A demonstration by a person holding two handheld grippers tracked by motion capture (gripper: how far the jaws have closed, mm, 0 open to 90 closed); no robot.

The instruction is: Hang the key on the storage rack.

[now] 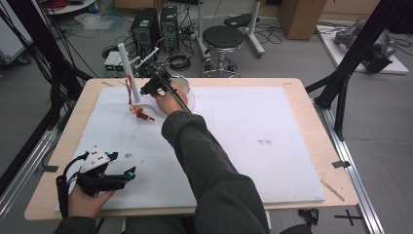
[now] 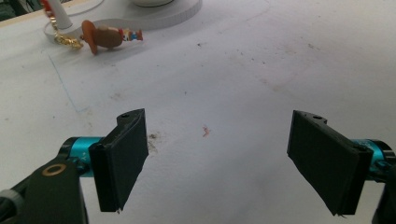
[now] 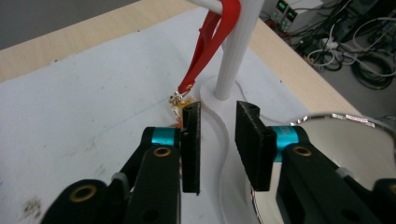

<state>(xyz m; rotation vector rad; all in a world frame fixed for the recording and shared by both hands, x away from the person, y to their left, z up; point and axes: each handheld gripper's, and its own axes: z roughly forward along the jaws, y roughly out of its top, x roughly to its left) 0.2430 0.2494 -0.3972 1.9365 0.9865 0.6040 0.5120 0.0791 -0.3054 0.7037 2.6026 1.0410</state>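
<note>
At about 7 o'clock on the table (image 1: 311, 146), nearest the person, the left gripper (image 1: 127, 174) is resting in the hand with jaws spread wide and nothing between them, seemingly waiting in reserve. Farther off at 11 o'clock, the right gripper (image 3: 217, 140) is hovering just beside the white stand (image 3: 236, 51) with jaws slightly parted and nothing in them. A keychain (image 1: 141, 113) is lying by the stand's base while its red strap (image 3: 212, 39) is hanging from the stand, probably just hung there.
</note>
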